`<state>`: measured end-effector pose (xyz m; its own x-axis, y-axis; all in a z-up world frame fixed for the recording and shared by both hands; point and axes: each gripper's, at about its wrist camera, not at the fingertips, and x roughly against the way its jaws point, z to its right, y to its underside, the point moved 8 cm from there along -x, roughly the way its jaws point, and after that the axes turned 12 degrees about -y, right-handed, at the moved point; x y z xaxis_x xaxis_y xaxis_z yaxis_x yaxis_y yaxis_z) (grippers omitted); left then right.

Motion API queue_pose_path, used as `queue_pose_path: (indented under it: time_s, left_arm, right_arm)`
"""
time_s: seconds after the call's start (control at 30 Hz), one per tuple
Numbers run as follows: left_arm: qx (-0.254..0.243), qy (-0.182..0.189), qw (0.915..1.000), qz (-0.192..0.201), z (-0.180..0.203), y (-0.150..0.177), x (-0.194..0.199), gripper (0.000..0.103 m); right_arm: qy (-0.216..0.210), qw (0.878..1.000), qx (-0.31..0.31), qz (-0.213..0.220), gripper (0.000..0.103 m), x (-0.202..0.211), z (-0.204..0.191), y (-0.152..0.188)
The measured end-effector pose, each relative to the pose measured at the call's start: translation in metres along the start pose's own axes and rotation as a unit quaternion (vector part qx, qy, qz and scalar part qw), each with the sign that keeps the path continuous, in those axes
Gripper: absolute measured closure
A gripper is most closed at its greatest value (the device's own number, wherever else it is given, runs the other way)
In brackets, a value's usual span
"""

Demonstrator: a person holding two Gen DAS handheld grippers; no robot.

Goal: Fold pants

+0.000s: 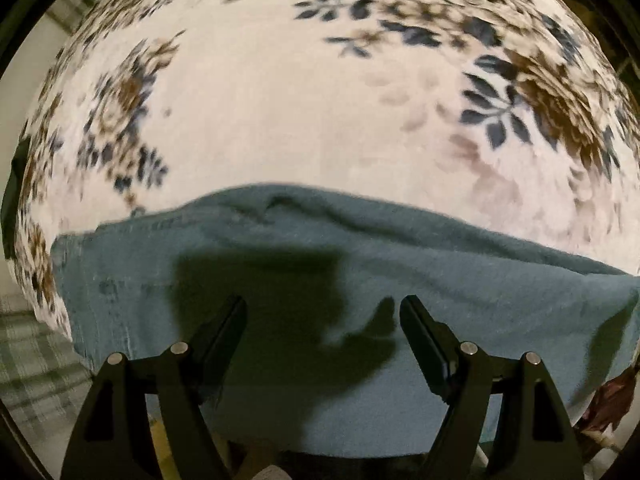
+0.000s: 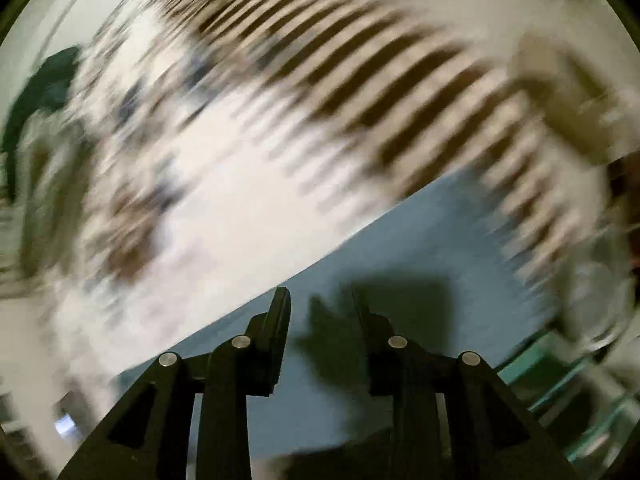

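Tongs (image 1: 322,312) apart, pants (image 1: 440,264) crosswise.

Floral blanket (image 1: 280,100); plaid floor (image 1: 32,360) at left.

Dusty-blue pants (image 1: 400,264), cream blanket (image 1: 280,112) — navy-and-brown floral print, black claws (image 1: 322,312)

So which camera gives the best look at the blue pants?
The left wrist view: the blue pants lie sharp across the floral blanket, edge and wrinkles visible. The right wrist view is motion-blurred and shows only a plain blue patch.
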<state>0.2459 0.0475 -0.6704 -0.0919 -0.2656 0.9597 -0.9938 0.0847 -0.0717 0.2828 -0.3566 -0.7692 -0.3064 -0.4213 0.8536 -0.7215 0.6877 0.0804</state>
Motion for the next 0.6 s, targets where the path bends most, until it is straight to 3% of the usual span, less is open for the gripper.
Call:
queue_pose_path:
  time_s: [0.07, 0.1, 0.17, 0.2, 0.23, 0.3, 0.33, 0.43, 0.6]
  left_arm:
    - [-0.02, 0.003, 0.9998, -0.009, 0.018, -0.005, 0.001, 0.025]
    - [-0.036, 0.003, 0.9993, -0.013, 0.025, -0.005, 0.0, 0.025]
    - [-0.053, 0.004, 0.9985, -0.011, 0.032, -0.006, -0.002, 0.025]
    - [-0.062, 0.006, 0.998, -0.013, 0.036, -0.007, -0.006, 0.025]
    - [-0.066, 0.006, 0.9977, -0.014, 0.042, -0.007, -0.009, 0.025]
    - [-0.063, 0.0, 0.9978, -0.021, 0.038, -0.012, -0.025, 0.025]
    - [-0.057, 0.001, 0.9981, -0.022, 0.036, -0.017, -0.033, 0.025]
    - [-0.036, 0.006, 0.9992, -0.019, 0.015, -0.033, -0.051, 0.025]
    - [-0.01, 0.019, 0.9997, -0.012, -0.02, -0.06, -0.048, 0.025]
  right_arm:
    - [-0.028, 0.997, 0.026, -0.071, 0.071, -0.036, -0.035, 0.024]
    - [-0.016, 0.989, 0.051, -0.135, 0.071, -0.064, -0.054, 0.048]
    - [-0.013, 0.97, 0.09, -0.224, 0.071, -0.103, -0.074, 0.083]
    - [-0.007, 0.963, 0.104, -0.249, 0.071, -0.119, -0.08, 0.097]
    - [0.006, 0.963, 0.116, -0.243, 0.071, -0.129, -0.08, 0.101]
    - [0.057, 0.967, 0.151, -0.198, 0.071, -0.144, -0.079, 0.088]
    - [0.06, 0.974, 0.148, -0.161, 0.071, -0.145, -0.079, 0.076]
    - [0.025, 0.988, 0.09, -0.125, 0.071, -0.144, -0.075, 0.06]
    - [-0.009, 0.992, 0.089, -0.09, 0.071, -0.125, -0.072, 0.066]
